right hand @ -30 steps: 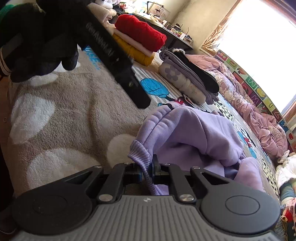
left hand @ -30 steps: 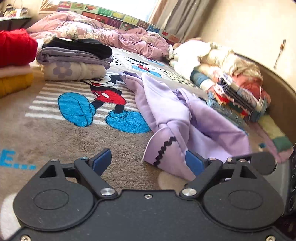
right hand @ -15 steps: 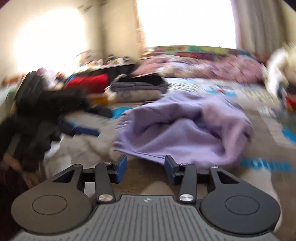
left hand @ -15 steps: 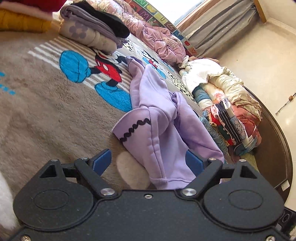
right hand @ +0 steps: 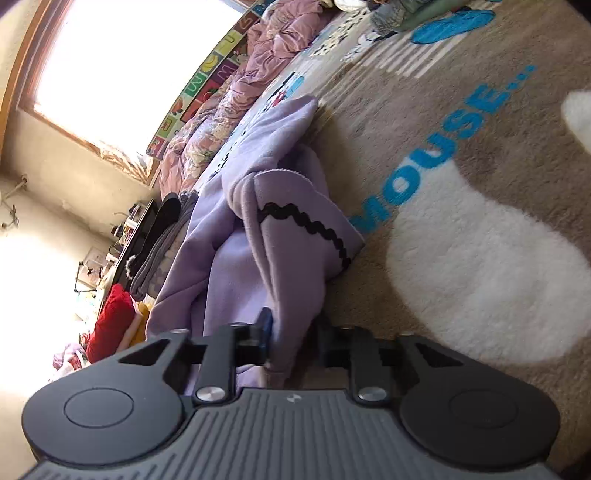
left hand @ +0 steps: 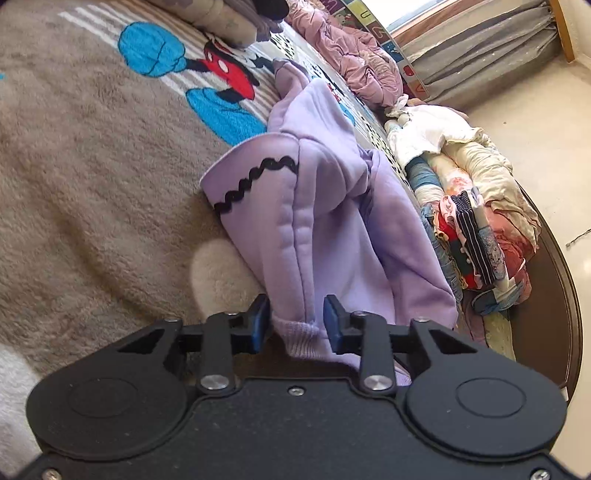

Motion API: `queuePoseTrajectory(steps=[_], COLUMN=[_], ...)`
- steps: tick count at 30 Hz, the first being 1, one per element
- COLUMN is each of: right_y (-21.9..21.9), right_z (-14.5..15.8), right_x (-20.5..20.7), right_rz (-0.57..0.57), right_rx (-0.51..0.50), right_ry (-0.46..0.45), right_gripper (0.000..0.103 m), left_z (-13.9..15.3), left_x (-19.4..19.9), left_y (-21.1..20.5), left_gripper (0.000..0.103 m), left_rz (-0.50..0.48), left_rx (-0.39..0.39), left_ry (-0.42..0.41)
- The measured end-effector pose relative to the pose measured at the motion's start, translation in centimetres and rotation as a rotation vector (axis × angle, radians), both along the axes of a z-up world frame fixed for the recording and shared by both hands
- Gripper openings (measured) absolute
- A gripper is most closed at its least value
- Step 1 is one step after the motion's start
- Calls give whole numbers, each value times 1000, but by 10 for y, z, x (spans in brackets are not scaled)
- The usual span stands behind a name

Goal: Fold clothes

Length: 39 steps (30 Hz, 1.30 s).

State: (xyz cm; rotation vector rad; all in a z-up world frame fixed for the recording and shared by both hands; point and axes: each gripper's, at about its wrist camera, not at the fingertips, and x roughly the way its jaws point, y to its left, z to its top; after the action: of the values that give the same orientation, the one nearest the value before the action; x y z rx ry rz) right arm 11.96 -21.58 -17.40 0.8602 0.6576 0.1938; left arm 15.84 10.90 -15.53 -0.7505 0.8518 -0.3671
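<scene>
A lilac fleece garment (left hand: 325,206) with black wavy trim (left hand: 255,177) lies crumpled on the cartoon-mouse blanket (left hand: 92,166). My left gripper (left hand: 295,325) is closing its jaws on the garment's ribbed cuff, which fills the gap between the blue pads. In the right wrist view, rolled on its side, the same garment (right hand: 229,236) shows its trim (right hand: 306,225). My right gripper (right hand: 293,332) is closing its jaws too, with a fold of the lilac fabric pinched between them.
Folded grey and black clothes (left hand: 229,22) lie at the far side of the blanket. A pile of unfolded laundry (left hand: 472,206) lines the bed's right edge, and a pink quilt (left hand: 354,62) lies under the window. Red folded clothes (right hand: 114,317) sit near a desk.
My left gripper moved in on the cuff and its jaws narrowed from wide open onto it. My right gripper let go of the hem, rolled onto its side and closed on another fold.
</scene>
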Motion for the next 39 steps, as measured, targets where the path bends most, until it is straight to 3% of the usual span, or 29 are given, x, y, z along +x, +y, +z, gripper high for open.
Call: queuePoseTrajectory(steps=[6, 8, 10, 11, 14, 16, 18, 19, 20, 25, 31, 39], right_y=[-11, -14, -14, -13, -10, -10, -9, -10, -10, -8, -16, -34], right_z=[-12, -11, -7, -6, -4, -4, -5, -6, -6, -4, 5, -3], right_x=[-14, -16, -17, -16, -14, -14, -13, -13, -12, -16, -24, -39], right_rz=[12, 7, 8, 9, 7, 12, 18, 19, 20, 41, 40, 25], right_rx=[21, 30, 26, 20, 6, -8, -22, -24, -26, -68, -75, -65], right_ry=[-8, -13, -18, -11, 10, 9, 4, 1, -2, -51, -93, -42], right_gripper=[13, 13, 13, 15, 24, 23, 23, 22, 20, 13, 13, 12], left_z=[-4, 0, 7, 9, 7, 4, 1, 1, 0, -5, 9, -3], left_x=[-16, -21, -26, -26, -23, -21, -20, -20, -19, -25, -47, -70], left_y=[7, 7, 2, 1, 0, -1, -5, -6, -6, -3, -13, -26], left_gripper=[15, 15, 37, 58, 60, 60, 55, 46, 14, 9, 8, 7], left_rz=[16, 27, 64, 81, 112, 127, 116, 105, 98, 126, 98, 58], left_rx=[-44, -12, 64, 85, 69, 61, 73, 69, 57, 15, 43, 87], left_ry=[-9, -18, -52, -67, -85, -94, -100, -102, -90, -70, -116, -71])
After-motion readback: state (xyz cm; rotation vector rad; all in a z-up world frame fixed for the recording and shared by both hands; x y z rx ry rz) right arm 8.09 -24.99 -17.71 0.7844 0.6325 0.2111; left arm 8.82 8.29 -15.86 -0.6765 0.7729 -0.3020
